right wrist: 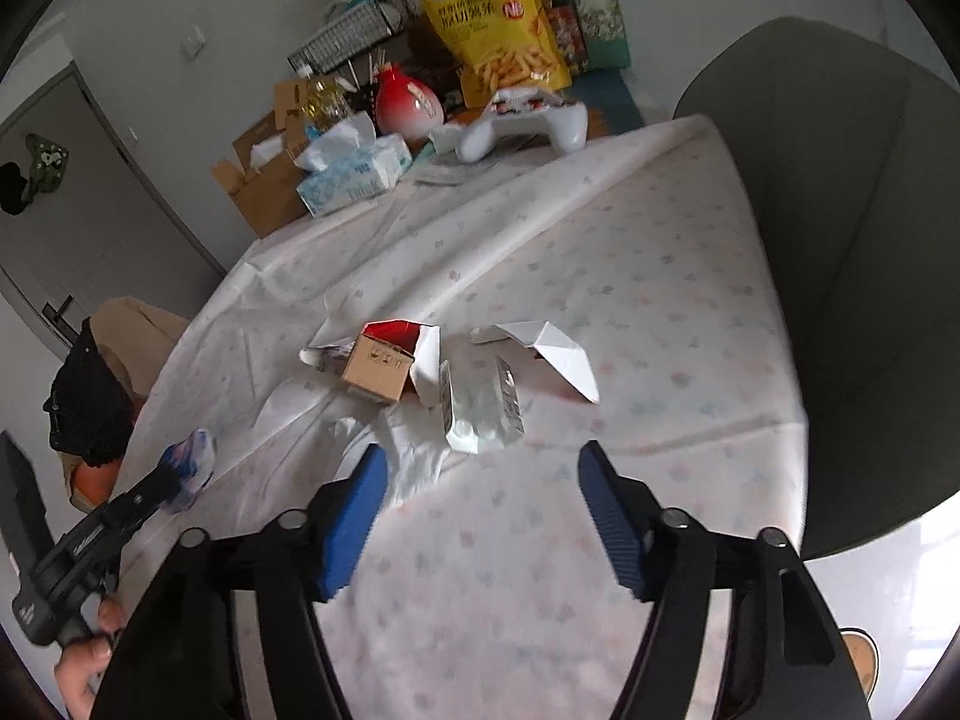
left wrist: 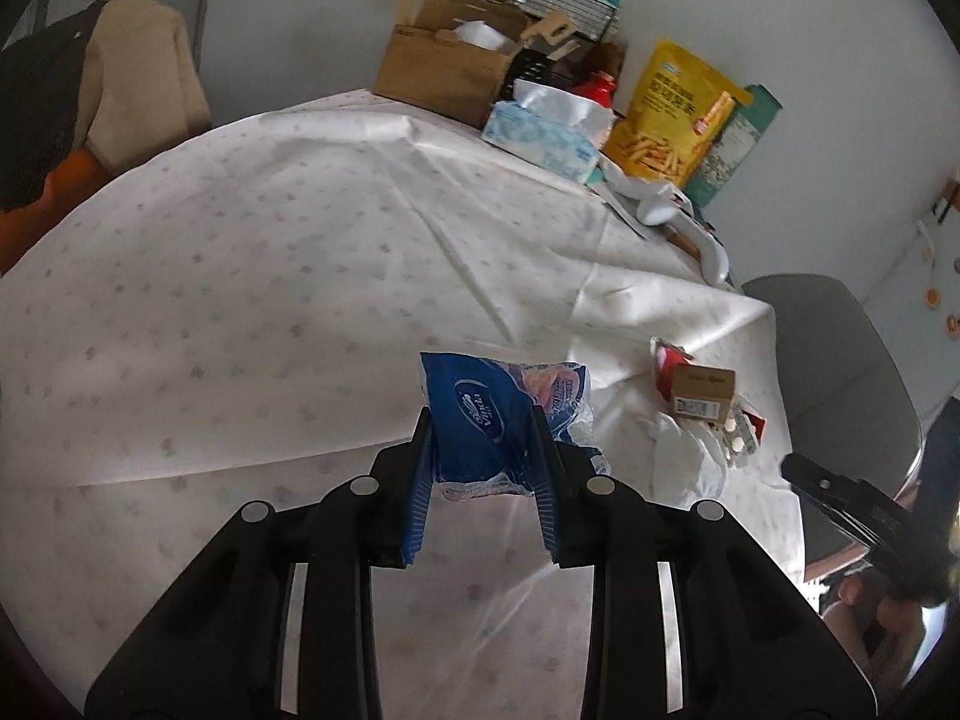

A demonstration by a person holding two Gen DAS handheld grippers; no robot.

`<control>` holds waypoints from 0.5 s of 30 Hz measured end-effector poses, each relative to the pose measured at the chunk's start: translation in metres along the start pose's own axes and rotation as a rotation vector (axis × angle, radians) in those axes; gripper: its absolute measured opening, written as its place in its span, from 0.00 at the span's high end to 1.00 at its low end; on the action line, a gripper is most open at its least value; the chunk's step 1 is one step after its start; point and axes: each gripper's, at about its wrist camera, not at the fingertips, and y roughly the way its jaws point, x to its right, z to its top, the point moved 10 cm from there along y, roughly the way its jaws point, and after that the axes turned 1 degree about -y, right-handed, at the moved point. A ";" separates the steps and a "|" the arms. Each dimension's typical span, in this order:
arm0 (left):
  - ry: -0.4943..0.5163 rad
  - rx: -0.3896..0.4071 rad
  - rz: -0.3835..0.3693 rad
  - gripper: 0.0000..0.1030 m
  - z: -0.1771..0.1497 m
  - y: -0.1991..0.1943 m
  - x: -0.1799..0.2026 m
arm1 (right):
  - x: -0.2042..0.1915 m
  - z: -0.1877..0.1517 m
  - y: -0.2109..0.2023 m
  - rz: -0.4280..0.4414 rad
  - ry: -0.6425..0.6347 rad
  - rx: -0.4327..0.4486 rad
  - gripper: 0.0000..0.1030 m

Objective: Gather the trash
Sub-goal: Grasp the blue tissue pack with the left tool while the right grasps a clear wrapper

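Note:
My left gripper (left wrist: pixel 480 420) is shut on a crumpled blue plastic wrapper (left wrist: pixel 480 414) and holds it just over the tablecloth; both also show at the left of the right wrist view (right wrist: pixel 189 468). My right gripper (right wrist: pixel 480 468) is open and empty above the cloth. Just ahead of it lies a pile of trash: a small brown carton (right wrist: pixel 375 372), a red and white torn box (right wrist: pixel 414 339), a silver blister pack (right wrist: pixel 480 408), folded white paper (right wrist: pixel 552 354) and a crumpled white tissue (right wrist: pixel 414 456). The carton (left wrist: pixel 702 390) lies right of the wrapper in the left wrist view.
A table with a white dotted cloth (left wrist: pixel 270 252). At its far side stand a tissue box (left wrist: pixel 540 132), a cardboard box (left wrist: pixel 444 66), a yellow snack bag (left wrist: pixel 672 108), a white game controller (right wrist: pixel 528 123) and a red vase (right wrist: pixel 408 102). A grey chair (right wrist: pixel 852 252) stands at the right edge.

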 end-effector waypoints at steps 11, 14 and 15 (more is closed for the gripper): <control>-0.092 0.003 -0.003 0.71 -0.004 0.003 -0.022 | 0.002 0.013 0.050 -0.036 0.001 -0.047 0.49; -0.104 0.002 -0.009 0.71 -0.006 0.002 -0.022 | 0.000 0.014 0.053 -0.018 0.003 -0.061 0.69; -0.104 0.003 -0.010 0.71 -0.007 0.001 -0.021 | 0.000 0.013 0.051 -0.011 0.011 -0.063 0.69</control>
